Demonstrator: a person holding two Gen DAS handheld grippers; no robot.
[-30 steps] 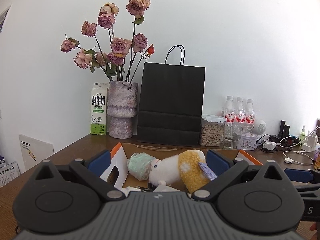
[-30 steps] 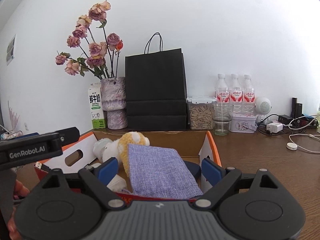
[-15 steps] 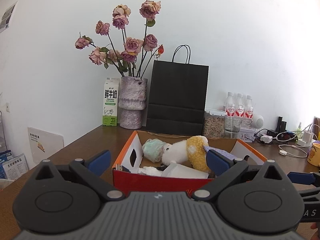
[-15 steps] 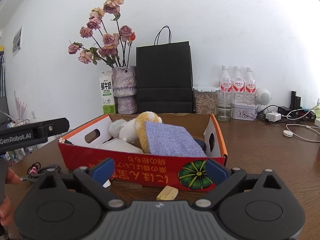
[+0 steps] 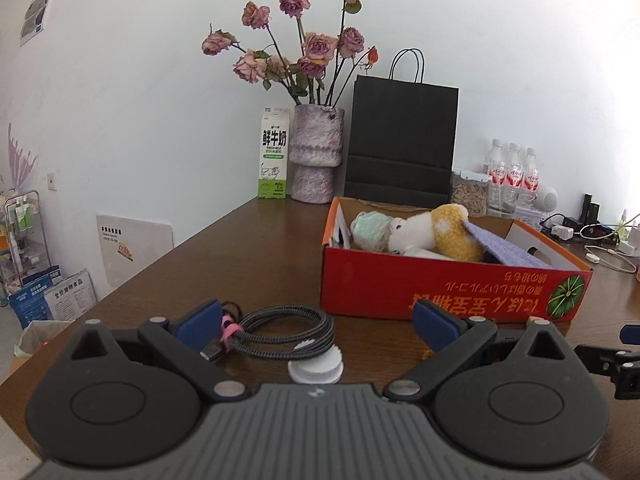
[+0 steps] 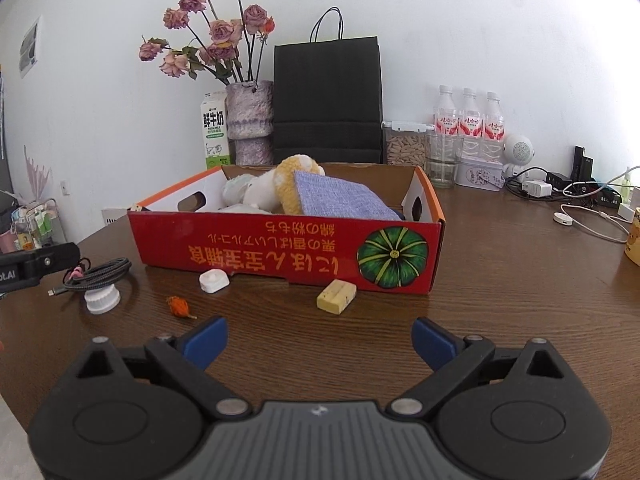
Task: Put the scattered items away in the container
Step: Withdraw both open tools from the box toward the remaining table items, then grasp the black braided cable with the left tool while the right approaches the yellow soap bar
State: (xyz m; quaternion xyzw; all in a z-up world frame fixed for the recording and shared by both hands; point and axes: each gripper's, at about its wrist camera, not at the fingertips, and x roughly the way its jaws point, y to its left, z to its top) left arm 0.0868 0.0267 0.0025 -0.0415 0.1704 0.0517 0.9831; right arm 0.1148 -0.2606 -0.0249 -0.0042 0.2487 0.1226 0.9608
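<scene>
A red cardboard box (image 6: pixel 280 248) (image 5: pixel 400 284) holds a plush toy (image 6: pixel 280 188), a purple cloth (image 6: pixel 340 200) and a pale bundle (image 5: pixel 370 230). In front of it on the table lie a coiled black cable (image 5: pixel 280 332) (image 6: pixel 100 274), a white cap (image 5: pixel 316 366) (image 6: pixel 102 300), a small white square case (image 6: pixel 215 280), an orange scrap (image 6: pixel 178 306) and a yellow block (image 6: pixel 336 296). My left gripper (image 5: pixel 316 328) is open, just behind the cable and cap. My right gripper (image 6: pixel 318 340) is open and empty, short of the yellow block.
At the back stand a vase of dried roses (image 5: pixel 316 160), a milk carton (image 5: pixel 274 160), a black paper bag (image 5: pixel 400 144), a jar (image 6: pixel 404 148), water bottles (image 6: pixel 468 120) and chargers with cords (image 6: pixel 560 196). The table's left edge (image 5: pixel 120 292) drops to the floor.
Both grippers have pulled back from over the box toward the table's near side. The loose items in front of the box have come into view.
</scene>
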